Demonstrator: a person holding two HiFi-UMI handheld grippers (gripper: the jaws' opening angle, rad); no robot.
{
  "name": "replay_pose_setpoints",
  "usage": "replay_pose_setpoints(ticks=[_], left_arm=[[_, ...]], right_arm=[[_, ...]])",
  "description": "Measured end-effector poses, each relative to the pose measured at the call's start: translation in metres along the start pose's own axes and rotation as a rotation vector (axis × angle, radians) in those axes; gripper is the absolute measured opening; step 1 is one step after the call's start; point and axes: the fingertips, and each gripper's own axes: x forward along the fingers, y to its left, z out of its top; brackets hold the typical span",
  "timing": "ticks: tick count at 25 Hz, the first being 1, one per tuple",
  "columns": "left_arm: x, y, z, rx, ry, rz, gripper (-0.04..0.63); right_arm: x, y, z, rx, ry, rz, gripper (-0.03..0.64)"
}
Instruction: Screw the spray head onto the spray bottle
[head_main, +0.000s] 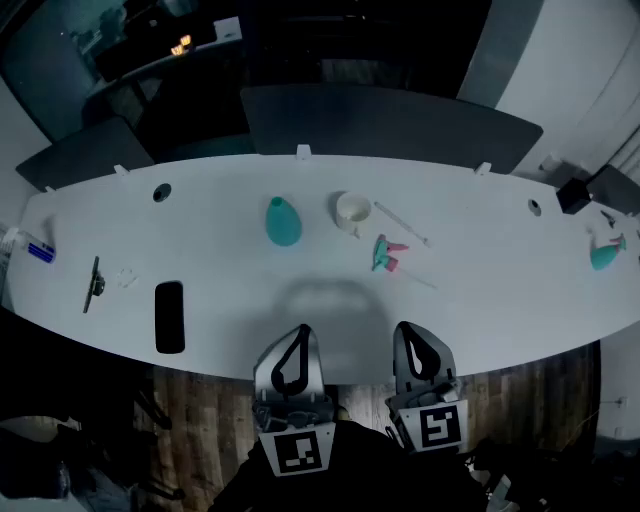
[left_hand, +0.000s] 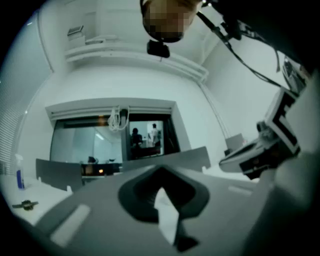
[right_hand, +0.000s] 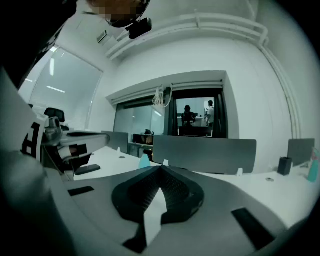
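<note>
pressing tip against tip, the jaws of the left gripper (left_hand: 161, 175) are pinching nothing at all, and the jaws of the right gripper (right_hand: 161, 171) are doing the same, shut and bare. both grippers are hovering side by side at the near edge of the white table (head_main: 480, 310), pointing roughly level across it and well short of anything they need. out past them, the teal spray bottle (head_main: 283, 222) looks to be standing upright near the middle of the table with no head on its neck. the pink-and-teal spray head (head_main: 388, 254) is lying on its side to the bottle's right, apart from it. a small white cup (head_main: 352, 212) is sitting between the two, a little further back, and a black phone (head_main: 169, 317) is lying off to the left, out of the way. so, as i'm reading it, the task is only just getting going: nothing is being held, nothing is being threaded. the next move is calling for both pairs of jaws to spread, one gripper steadying the bottle's body and the other lifting the head and lining it up over the neck.
</note>
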Motion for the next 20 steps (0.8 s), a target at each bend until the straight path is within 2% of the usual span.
replay_pose_setpoints(ticks=[5,8,10,12,16,20], left_arm=[[0.034,0.039,-0.013,-0.012,0.005,-0.007,0.003],[0.054,0.049,-0.025,-0.037,0.021,-0.023,0.003],[0.064,0.050,-0.031,-0.034,0.030,-0.033,0.003],[0.071,0.049,-0.037,-0.032,0.048,-0.048,0.003],[0.081,0.041,-0.042,-0.047,0.067,-0.067,0.003],[0.088,0.039,-0.040,-0.024,0.086,-0.058,0.003]], right_arm=[[0.065,-0.014,-0.028,-0.225,0.246,0.072,-0.002],[0.097,-0.038,-0.054,-0.376,0.397,0.106,-0.002],[0.111,-0.049,-0.072,-0.469,0.524,0.165,-0.002],[0.122,-0.050,-0.085,-0.477,0.625,0.259,0.080],[0.135,-0.051,-0.110,-0.437,0.810,0.409,0.125],[0.149,-0.062,-0.133,-0.367,1.002,0.465,0.135]])
